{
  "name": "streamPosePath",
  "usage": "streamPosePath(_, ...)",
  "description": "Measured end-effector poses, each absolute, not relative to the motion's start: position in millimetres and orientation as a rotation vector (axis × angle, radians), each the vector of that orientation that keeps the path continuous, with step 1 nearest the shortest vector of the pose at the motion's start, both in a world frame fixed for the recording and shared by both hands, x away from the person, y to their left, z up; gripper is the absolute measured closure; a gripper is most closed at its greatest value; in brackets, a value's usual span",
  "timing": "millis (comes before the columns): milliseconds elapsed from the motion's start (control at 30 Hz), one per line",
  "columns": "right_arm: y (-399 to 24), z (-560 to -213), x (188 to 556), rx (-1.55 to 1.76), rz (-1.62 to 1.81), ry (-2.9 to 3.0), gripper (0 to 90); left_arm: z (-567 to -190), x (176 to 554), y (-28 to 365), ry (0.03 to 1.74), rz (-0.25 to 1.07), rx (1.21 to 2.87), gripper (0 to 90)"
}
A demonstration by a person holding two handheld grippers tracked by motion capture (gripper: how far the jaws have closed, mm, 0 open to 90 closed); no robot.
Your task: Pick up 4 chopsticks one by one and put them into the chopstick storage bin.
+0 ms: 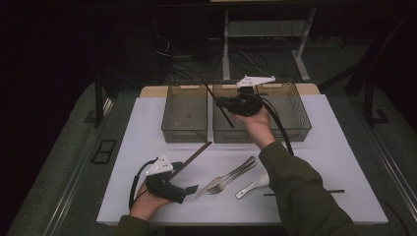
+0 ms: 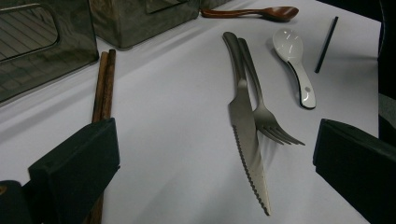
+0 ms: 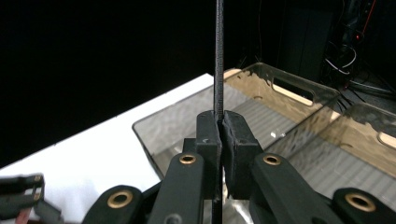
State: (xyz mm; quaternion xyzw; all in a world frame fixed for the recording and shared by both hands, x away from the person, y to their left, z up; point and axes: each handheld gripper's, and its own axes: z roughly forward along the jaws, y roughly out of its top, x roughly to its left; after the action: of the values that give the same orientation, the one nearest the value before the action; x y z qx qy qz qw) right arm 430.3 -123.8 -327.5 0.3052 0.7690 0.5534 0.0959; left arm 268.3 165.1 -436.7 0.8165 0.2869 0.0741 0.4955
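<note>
White tabletop: we see right gripper clamped on a black chopstick above the middle bin; left gripper gapes wide near knife.

In the right gripper view the black chopstick runs off the top edge and its lower end is lost behind the pads of the right claw, so neither tip can be seen. In the left gripper view the brown chopsticks pass behind the near jaw of the left claw and leave by the bottom edge, the 2 bins are cut by the top and left edges, and the wooden spoon lies almost at the top edge. In the high view the person's right forearm covers the middle of the second black chopstick (just its 2 ends show) and part of the white spoon.
</note>
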Motion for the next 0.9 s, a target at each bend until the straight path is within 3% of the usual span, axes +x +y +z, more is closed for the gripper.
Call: streamPosePath(900,-42,-346,467,0.952,1.621,2.342,85.3,-435,268,167,0.694,0.174,1.962,0.0)
